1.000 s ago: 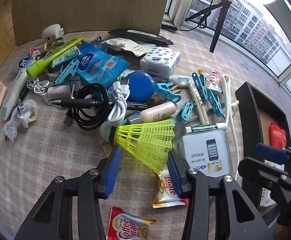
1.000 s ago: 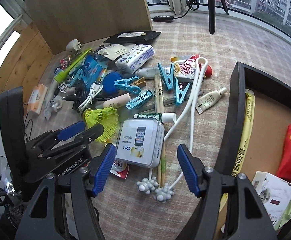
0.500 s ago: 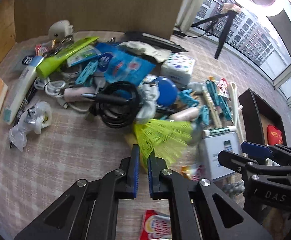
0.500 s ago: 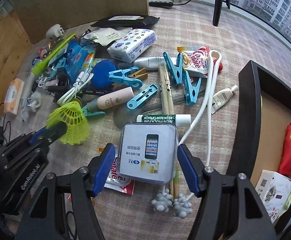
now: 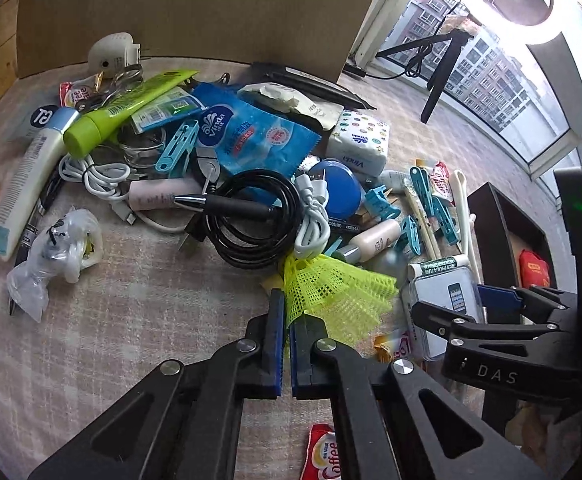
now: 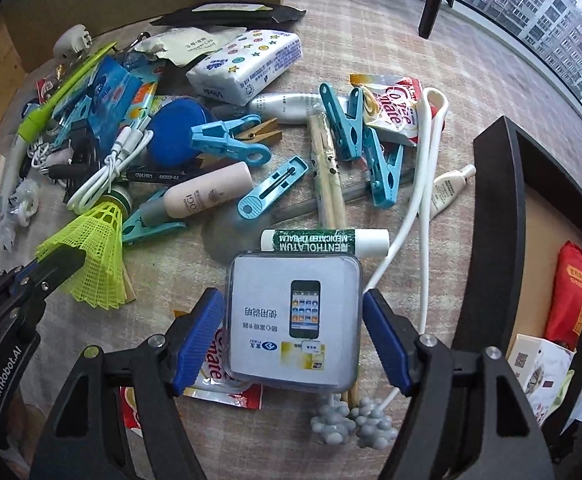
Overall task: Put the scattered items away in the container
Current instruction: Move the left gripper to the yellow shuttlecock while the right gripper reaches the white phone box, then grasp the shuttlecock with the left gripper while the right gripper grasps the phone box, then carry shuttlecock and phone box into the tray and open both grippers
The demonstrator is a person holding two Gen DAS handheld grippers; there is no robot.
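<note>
My left tool (image 5: 286, 344) is pinched tight on the skirt of the yellow-green shuttlecock (image 5: 333, 294); the mesh is squeezed flat between the blue pads (image 5: 277, 336). In the right wrist view the shuttlecock (image 6: 93, 256) sits at about nine o'clock, its cork nose pointing up toward the pile and the left tool's black fingers (image 6: 57, 266) clamped on its wide end.

My right tool (image 6: 293, 338) points down over the clear plastic case with the phone picture (image 6: 295, 316). Its jaws have just been widening, and the case now lies between the two blue pads (image 6: 201, 334) with a small gap showing at each side, so I read it as open and gripping nothing. The case rests on a coffee-creamer sachet (image 6: 211, 368) at its seven o'clock, with the green-and-white lip balm tube (image 6: 325, 239) just beside it at twelve o'clock.

The black container (image 6: 495, 240) stands at three o'clock in the right wrist view, holding a red packet (image 6: 571, 300) and a small white box (image 6: 539, 364). The rest of the clutter spreads over the desk (image 5: 111, 340) from ten to one o'clock in the left wrist view: a coiled black cable (image 5: 251, 216), a blue wipes packet (image 5: 251, 140), a green tube (image 5: 123, 108) and blue clothes pegs (image 6: 347, 124).
</note>
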